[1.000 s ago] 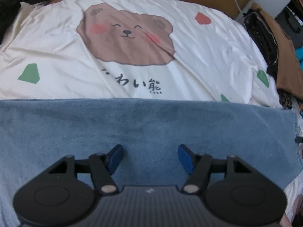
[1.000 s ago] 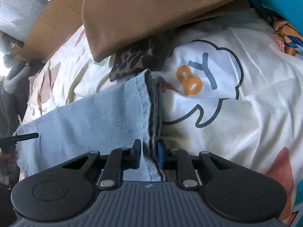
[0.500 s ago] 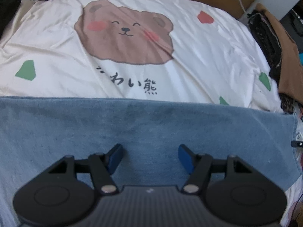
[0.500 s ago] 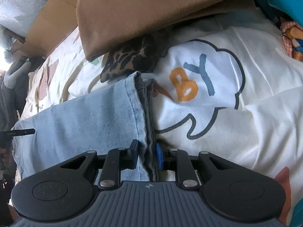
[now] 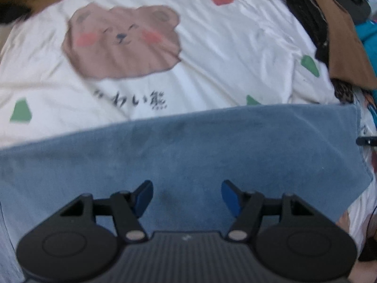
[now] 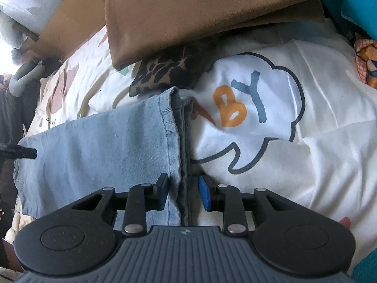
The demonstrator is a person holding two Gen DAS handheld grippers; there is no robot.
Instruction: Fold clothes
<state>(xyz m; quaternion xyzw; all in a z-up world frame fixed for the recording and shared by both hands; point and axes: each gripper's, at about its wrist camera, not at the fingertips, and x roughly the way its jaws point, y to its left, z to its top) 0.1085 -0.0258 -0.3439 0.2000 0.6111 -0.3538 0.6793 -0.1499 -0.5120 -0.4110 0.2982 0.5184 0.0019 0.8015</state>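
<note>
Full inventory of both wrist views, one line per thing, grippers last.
folded denim garment: 1, light blue, flat on the bed under both grippers, hemmed edge running between the right gripper's fingers
bear-print sheet: 1, cream with brown bear and red and green shapes, covers the bed beyond the denim
white garment: 1, white with orange and blue letters in a cloud outline, beside the denim's edge
brown garment: 1, tan, piled at the far side
leopard-print cloth: 1, black and tan, under the brown garment
cardboard: brown, behind the bed
left gripper: black, blue pads, open over the denim
right gripper: black, jaws just been opening, pads off the denim edge between them
</note>
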